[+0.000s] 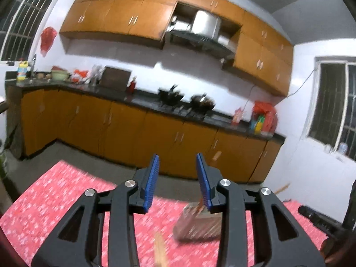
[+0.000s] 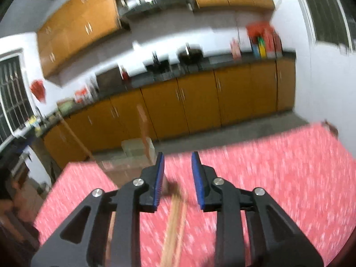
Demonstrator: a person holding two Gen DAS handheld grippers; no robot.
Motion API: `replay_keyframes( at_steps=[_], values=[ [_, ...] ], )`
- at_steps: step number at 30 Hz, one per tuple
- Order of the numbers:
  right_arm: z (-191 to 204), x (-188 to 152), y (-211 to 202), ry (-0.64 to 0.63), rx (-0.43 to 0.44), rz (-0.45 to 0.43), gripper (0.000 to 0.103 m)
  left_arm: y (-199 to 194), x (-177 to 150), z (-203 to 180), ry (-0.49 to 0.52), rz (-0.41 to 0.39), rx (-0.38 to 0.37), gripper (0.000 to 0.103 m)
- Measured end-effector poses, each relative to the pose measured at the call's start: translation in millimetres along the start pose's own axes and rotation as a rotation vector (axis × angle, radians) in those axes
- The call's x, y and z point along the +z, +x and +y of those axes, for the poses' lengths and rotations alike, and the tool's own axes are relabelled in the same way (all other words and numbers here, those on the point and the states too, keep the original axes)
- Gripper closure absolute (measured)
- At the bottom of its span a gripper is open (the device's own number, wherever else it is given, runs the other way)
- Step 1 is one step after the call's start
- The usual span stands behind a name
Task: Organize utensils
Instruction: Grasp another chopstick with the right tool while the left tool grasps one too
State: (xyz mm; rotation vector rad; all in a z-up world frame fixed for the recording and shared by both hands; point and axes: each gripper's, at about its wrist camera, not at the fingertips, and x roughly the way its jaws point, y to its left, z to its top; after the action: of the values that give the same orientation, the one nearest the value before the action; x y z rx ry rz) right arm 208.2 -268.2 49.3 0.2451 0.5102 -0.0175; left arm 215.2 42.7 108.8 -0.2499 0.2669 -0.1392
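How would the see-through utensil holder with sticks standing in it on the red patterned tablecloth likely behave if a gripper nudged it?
The see-through utensil holder looks thin-walled, so probably light and likely to slide on the red patterned tablecloth. Long wooden sticks lean out above its rim, which may make it top-heavy and apt to tip. Motion blur hides details, so this is tentative.

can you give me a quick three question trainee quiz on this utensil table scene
1. True or false: the left gripper is clamped on a utensil.
2. What covers the table? A) a red patterned cloth B) bare wood C) a blue mat
3. In the right wrist view, what lies on the cloth below the right gripper?

Key
1. False: its blue pads stand apart with nothing between them.
2. A.
3. Blurred wooden sticks, probably chopsticks; the jaws are open and not gripping them.
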Motion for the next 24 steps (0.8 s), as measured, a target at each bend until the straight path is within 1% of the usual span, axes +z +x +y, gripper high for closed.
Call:
replay_keyframes(
  at_steps=[1, 2, 3, 4, 5, 7, 9, 11, 14, 15, 16, 18, 22, 24],
  values=[
    [-7, -20, 14, 0.007, -0.021, 0.068, 0.076, 1, -10, 5, 0.010, 0.033, 0.021, 0.065],
    [-10, -28, 20, 0.011, -0.027, 0.100, 0.076, 4, -25, 10, 0.028, 0.079, 0.050, 0.065],
    [-16, -49, 34, 0.024, -0.029, 0.168, 0.076, 6, -36, 13, 0.042, 0.110, 0.070, 0.065],
    [-17, -59, 40, 0.029, -0.027, 0.204, 0.076, 9, -49, 16, 0.056, 0.150, 0.088, 0.065],
    [-18, -76, 50, 0.034, -0.022, 0.260, 0.076, 12, -61, 20, 0.065, 0.189, 0.098, 0.065],
    [-17, -100, 63, 0.038, -0.007, 0.337, 0.079, 17, -88, 28, 0.065, 0.280, 0.104, 0.065],
    [-11, -114, 69, 0.035, 0.004, 0.376, 0.080, 22, -108, 34, 0.046, 0.358, 0.099, 0.065],
    [-4, -130, 72, 0.019, 0.011, 0.403, 0.080, 26, -125, 36, 0.037, 0.417, 0.085, 0.065],
    [4, -137, 77, -0.018, -0.001, 0.424, 0.080, 24, -143, 36, 0.046, 0.456, 0.069, 0.065],
    [7, -137, 78, -0.033, -0.007, 0.415, 0.081, 25, -148, 35, 0.049, 0.470, 0.060, 0.065],
    [8, -139, 77, -0.054, -0.018, 0.411, 0.084, 25, -152, 32, 0.052, 0.483, 0.052, 0.065],
    [11, -139, 78, -0.090, -0.047, 0.406, 0.095, 26, -159, 30, 0.051, 0.503, 0.037, 0.065],
    [-6, -136, 76, -0.046, -0.108, 0.380, 0.096, 27, -169, 24, 0.048, 0.539, 0.012, 0.067],
    [-13, -134, 76, -0.020, -0.125, 0.375, 0.096, 27, -175, 23, 0.053, 0.557, 0.000, 0.072]
  ],
)
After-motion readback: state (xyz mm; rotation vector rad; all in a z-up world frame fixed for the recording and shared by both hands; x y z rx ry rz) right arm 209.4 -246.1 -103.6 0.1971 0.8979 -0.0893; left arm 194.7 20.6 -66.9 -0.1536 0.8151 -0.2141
